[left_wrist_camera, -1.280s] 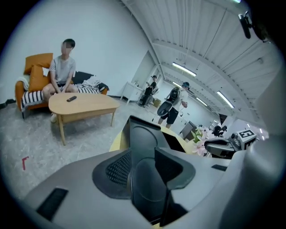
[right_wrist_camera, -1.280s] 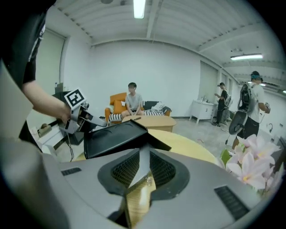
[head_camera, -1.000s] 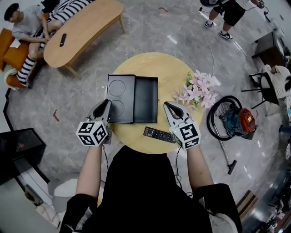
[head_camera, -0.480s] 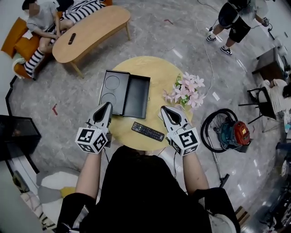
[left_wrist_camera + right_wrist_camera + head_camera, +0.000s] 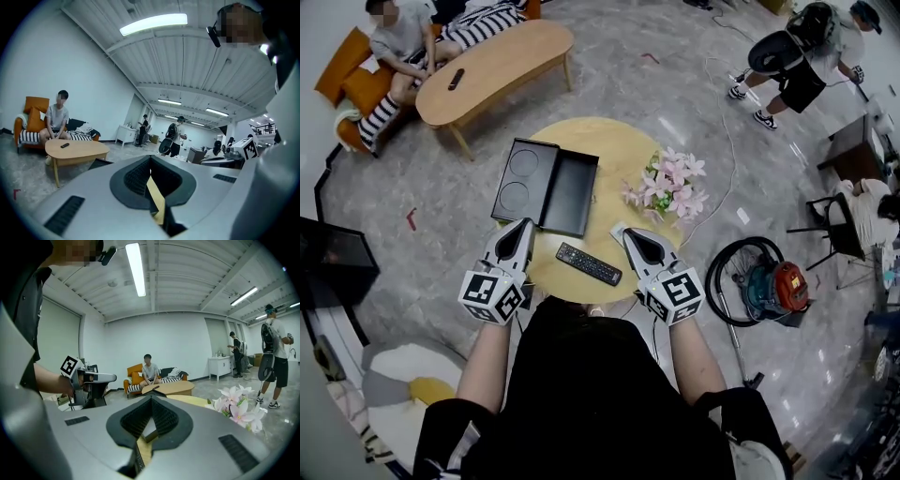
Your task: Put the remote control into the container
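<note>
Grey marble floor. At eleven o'clock stands a long wooden table, an orange sofa beyond it. At three o'clock, a vacuum cleaner. White walls, strip lights overhead.

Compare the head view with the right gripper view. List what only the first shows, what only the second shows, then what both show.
Only the head view: the vacuum cleaner on the floor and the wearer's own black top.
Only the right gripper view: the ceiling light strip and the white cabinet by the far wall.
Both: the pink flowers, the oval wooden table, the seated person behind it, and the left gripper.
</note>
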Tool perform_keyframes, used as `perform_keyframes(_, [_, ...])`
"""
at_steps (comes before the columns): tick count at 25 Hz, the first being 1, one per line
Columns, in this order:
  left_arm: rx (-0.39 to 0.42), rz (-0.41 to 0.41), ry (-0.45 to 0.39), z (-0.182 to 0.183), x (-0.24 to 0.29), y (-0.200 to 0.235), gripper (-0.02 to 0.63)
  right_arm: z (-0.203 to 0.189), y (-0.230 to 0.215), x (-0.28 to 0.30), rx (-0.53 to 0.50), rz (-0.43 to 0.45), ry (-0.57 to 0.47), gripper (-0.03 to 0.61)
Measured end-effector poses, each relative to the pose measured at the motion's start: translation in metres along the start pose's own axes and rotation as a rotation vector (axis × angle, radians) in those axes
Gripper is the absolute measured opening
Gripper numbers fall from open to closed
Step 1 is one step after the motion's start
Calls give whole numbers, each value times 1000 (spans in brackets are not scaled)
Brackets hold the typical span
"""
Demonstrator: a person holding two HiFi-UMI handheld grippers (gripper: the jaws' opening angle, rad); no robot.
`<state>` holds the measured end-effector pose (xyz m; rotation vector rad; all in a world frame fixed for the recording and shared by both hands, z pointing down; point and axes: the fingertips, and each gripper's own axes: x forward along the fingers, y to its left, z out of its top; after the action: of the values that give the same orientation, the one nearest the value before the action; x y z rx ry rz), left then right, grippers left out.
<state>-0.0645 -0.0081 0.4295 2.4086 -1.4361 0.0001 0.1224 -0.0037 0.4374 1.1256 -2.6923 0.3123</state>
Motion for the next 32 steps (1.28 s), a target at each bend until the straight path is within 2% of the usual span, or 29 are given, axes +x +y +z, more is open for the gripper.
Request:
perform_keyframes(6, [3,36,-10,-5,-9,-8,8,-15,1,-5,-20,29,41,9])
perform_keyframes(11, [-25,89,-36,-12,-25,-7,8,-46,17,9,-68,98,163,17])
perform_keyframes(15, [-41,148,-39,-22,-42,0,8,-88,41,26,-134,213,315,141])
perform_keyframes(19, [-49,197,-48,-28,-62,9,8,-136,61,41,-287,287,490,209])
perform_keyframes(25, [-63,262,-48,-36,-91,25,8,-195,78,61,-331,345,662,258])
perform_keyframes(32, [-60,303,-43,-36,-104,46,8,-225,77,79,-378,335,751,259])
